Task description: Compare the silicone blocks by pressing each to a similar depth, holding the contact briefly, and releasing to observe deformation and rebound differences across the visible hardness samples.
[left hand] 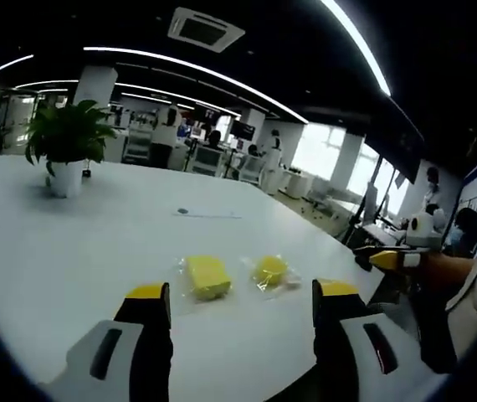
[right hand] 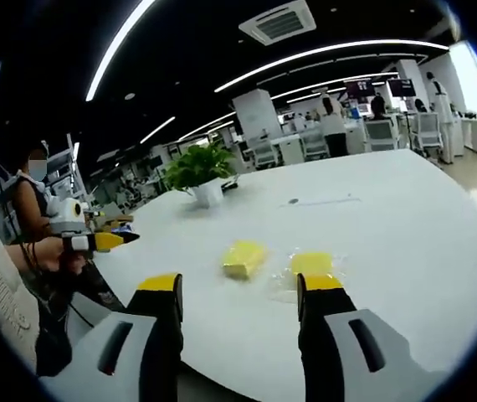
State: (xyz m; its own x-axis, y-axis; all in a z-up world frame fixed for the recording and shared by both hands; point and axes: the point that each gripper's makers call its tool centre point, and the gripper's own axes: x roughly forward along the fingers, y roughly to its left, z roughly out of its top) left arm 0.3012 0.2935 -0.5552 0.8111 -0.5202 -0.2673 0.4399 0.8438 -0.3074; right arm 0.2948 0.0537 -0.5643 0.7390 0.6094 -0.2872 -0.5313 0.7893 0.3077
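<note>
I am looking across the big white bench [left hand: 71,251], which is carrying everything that matters here, with a potted plant [left hand: 67,142] standing far off toward its back edge and well apart from the work. Both of my tools are hanging short of the near edge: the left tool [left hand: 243,293] is showing its two yellow-tipped jaws spread wide with nothing between them, and the right tool [right hand: 238,289] is doing the same, wide apart and empty. Ahead of them, near the bench's front edge, two yellow silicone blocks are lying side by side but apart, each in what looks like a clear wrapper: a squarer block [left hand: 206,277] and a rounder block [left hand: 270,270]. In the right gripper view the rounder block [right hand: 311,263] is sitting just beyond my right jaw tip and the squarer block [right hand: 244,258] is lying further left. I am judging both to be light, soft and springy, and the film around them is probably slick, so they may skid on the smooth bench if I push at an angle. I am planning to press straight down on the middle of each top face with a jaw tip rather than pinch the sides, and neither block is touched yet.
</note>
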